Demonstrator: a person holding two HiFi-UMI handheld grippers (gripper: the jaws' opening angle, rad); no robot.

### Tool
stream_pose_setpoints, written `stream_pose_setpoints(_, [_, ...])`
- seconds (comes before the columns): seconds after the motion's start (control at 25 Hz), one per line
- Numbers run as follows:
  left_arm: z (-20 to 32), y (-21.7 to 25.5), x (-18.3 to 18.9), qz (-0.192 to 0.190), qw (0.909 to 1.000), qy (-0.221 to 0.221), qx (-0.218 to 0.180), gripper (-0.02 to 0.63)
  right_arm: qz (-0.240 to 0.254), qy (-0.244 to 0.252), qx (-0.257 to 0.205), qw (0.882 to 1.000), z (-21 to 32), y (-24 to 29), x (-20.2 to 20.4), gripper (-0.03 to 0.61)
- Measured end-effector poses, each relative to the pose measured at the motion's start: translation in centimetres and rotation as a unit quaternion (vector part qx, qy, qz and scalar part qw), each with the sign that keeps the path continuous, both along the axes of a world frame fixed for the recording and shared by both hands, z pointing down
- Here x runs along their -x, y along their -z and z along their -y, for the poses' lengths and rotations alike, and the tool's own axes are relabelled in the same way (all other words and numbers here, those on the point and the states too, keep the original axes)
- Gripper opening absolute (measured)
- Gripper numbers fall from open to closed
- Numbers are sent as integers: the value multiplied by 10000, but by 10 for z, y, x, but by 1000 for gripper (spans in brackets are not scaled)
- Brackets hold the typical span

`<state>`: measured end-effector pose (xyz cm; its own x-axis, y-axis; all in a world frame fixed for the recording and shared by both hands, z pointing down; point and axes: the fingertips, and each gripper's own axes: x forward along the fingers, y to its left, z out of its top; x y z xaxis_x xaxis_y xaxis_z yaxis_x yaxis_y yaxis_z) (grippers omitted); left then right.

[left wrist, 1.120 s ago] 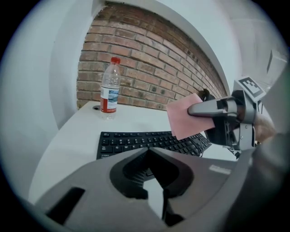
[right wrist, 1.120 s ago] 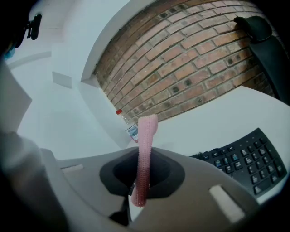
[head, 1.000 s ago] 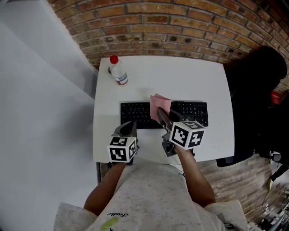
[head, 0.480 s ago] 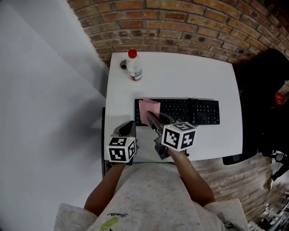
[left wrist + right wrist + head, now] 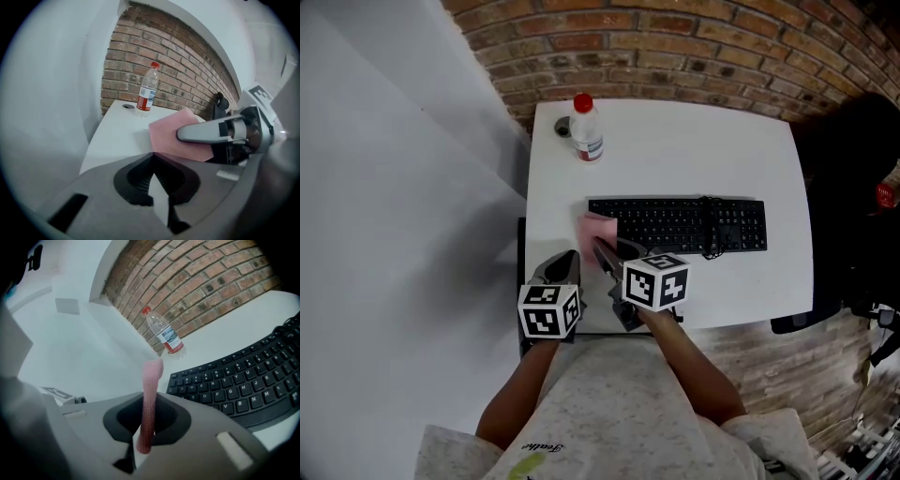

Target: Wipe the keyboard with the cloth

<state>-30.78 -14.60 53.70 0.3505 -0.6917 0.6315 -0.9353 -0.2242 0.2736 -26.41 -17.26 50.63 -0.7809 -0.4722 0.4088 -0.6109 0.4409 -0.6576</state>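
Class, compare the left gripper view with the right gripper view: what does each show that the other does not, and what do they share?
Only the left gripper view shows the right gripper from outside, shut on the cloth, whose flat face shows. Only the right gripper view shows the keys of the keyboard, and the cloth edge-on between its own jaws. Both show the bottle, the brick wall and the table.

We count mostly single things, plus one pair.
We see one keyboard, one pink cloth, one clear bottle with one red cap, one small round grey piece just beside it, one white table, and two grippers, the left gripper and the right gripper, each carrying one marker cube.
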Motion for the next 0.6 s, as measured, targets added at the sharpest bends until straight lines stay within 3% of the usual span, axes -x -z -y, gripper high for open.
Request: stream_pose_setpoints(0.6, [7, -2, -42, 12, 9998, -210, 25, -9, -217, -183, 37, 9996, 6, -17, -45, 21])
